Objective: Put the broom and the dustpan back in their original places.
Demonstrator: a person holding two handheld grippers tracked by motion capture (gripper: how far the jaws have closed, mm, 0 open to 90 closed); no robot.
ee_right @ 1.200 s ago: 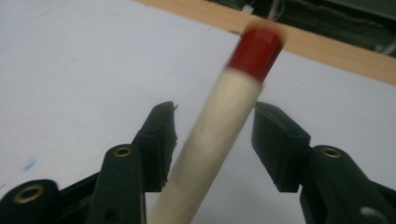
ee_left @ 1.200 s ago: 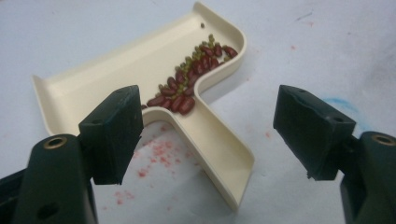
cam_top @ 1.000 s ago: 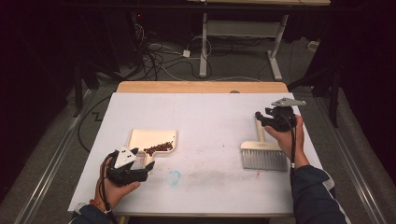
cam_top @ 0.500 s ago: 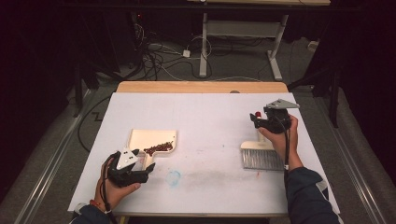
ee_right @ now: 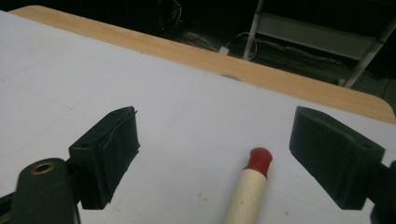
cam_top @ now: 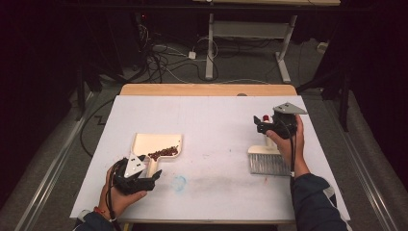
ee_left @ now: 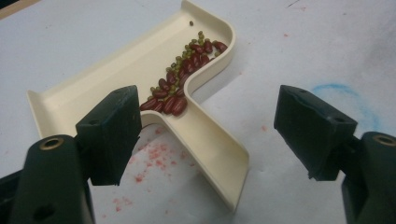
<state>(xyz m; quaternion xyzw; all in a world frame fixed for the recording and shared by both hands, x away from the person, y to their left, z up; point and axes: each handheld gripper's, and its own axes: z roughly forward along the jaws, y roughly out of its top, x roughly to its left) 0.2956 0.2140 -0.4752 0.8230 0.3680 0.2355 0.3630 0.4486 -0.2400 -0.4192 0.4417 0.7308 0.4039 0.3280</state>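
Holding: my left gripper (cam_top: 150, 179) hangs over the handle of the cream plastic dustpan (cam_top: 144, 144), fingers (ee_left: 111, 128) spread wide with the handle between them but not pressed.
Right side: my right gripper (cam_top: 260, 126) sits above the cream brush handle with a red rounded tip (ee_right: 249, 184); its fingers (ee_right: 109, 151) have just been opening and stand fully apart, nothing clamped.
Where things lie: the dustpan rests flat on the white surface (cam_top: 211, 120) at my left; the grey-bristled hand brush (cam_top: 267, 161) lies well apart at my right.
Risk, spill: the dark red beans mixed with small green ones (ee_left: 184, 74) pile near the pan's throat; I judge a tilted lift would roll them down the open handle channel.
Risk, slip: the handle is a smooth, thin-walled trough, so an off-centre pinch could twist it.
Risk, brush: the round handle may roll if I brush it.
Textures: glossy hard plastic pan, matte rubbery black pads, paper-like surface bearing red specks and a blue smudge (cam_top: 180, 183).
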